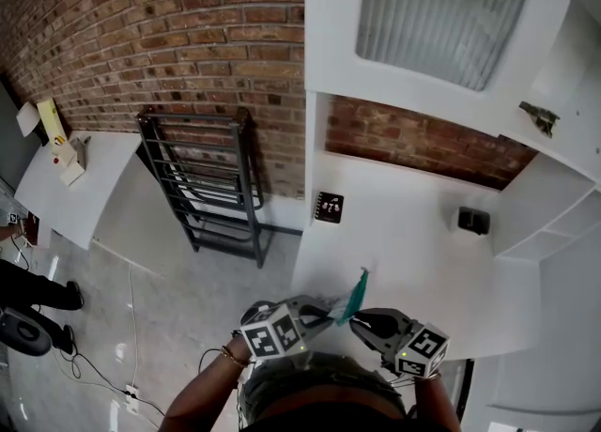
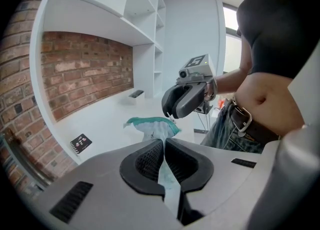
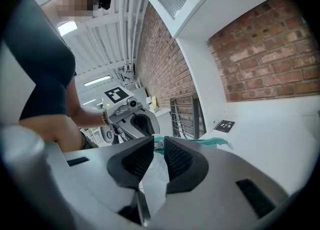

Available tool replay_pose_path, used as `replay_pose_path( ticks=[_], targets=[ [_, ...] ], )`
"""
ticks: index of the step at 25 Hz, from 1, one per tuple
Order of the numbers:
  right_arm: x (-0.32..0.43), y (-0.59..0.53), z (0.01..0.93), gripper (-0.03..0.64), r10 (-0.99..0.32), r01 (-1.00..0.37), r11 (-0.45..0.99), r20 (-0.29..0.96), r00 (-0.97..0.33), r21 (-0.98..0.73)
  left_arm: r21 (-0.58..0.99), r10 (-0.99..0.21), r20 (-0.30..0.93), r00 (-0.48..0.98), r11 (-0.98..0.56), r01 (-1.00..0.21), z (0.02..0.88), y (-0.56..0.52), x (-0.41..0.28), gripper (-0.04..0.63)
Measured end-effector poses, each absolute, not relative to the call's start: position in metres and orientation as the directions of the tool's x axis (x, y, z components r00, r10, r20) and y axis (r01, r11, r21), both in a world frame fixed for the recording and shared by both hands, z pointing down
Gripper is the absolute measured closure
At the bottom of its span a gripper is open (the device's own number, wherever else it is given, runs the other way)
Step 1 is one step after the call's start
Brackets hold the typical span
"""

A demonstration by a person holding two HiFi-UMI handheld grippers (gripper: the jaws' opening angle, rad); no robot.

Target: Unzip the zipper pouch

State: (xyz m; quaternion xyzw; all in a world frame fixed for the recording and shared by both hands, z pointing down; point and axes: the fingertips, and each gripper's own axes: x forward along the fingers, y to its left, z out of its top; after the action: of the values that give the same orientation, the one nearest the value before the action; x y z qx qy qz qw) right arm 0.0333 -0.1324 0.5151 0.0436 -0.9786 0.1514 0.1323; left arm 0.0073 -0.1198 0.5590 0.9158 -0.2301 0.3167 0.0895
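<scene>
A teal and white zipper pouch (image 1: 355, 295) hangs in the air over the front edge of the white table (image 1: 404, 242), between my two grippers. My left gripper (image 1: 331, 312) is shut on the pouch's white fabric, which runs down between its pads (image 2: 150, 161) in the left gripper view. The pouch's teal top edge (image 2: 150, 122) shows just beyond. My right gripper (image 1: 358, 323) meets the pouch from the other side, and its tips (image 2: 171, 115) sit at the end of the teal edge. In the right gripper view its jaws are nearly closed on a small zipper pull (image 3: 159, 144) at the teal edge (image 3: 212, 142).
A black marker card (image 1: 330, 207) and a small dark object (image 1: 473, 221) lie on the table. A black metal rack (image 1: 211, 186) stands against the brick wall to the left. White shelves (image 1: 563, 214) rise at the right. Cables (image 1: 103, 364) trail on the floor.
</scene>
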Motion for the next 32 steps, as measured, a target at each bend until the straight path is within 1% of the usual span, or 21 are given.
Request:
replay_pose_path(
  ticks=[5, 11, 16, 25, 32],
  targets=[
    [0.037, -0.128, 0.516, 0.586, -0.033, -0.113, 0.948, 0.258, -0.965, -0.299, 0.029, -0.363, 0.624, 0.692, -0.874, -0.485, 0.559, -0.119, 0.007, 0.583],
    [0.039, -0.123, 0.517, 0.589, -0.003, -0.080, 0.950, 0.249, -0.968, -0.301, 0.038, -0.360, 0.631, 0.688, -0.871, -0.491, 0.563, -0.121, 0.010, 0.583],
    [0.041, -0.121, 0.516, 0.590, 0.022, -0.054, 0.945, 0.228, -0.973, -0.323, 0.059, -0.359, 0.600, 0.714, -0.871, -0.488, 0.556, -0.126, 0.019, 0.583],
    [0.051, -0.129, 0.513, 0.612, 0.012, -0.056, 0.948, 0.213, -0.977, -0.312, 0.050, -0.376, 0.592, 0.712, -0.866, -0.498, 0.555, -0.127, 0.031, 0.583],
    [0.055, -0.136, 0.498, 0.614, 0.020, -0.031, 0.894, 0.111, -0.994, -0.446, 0.028, -0.411, 0.557, 0.722, -0.859, -0.511, 0.552, -0.127, 0.044, 0.583]
  ],
)
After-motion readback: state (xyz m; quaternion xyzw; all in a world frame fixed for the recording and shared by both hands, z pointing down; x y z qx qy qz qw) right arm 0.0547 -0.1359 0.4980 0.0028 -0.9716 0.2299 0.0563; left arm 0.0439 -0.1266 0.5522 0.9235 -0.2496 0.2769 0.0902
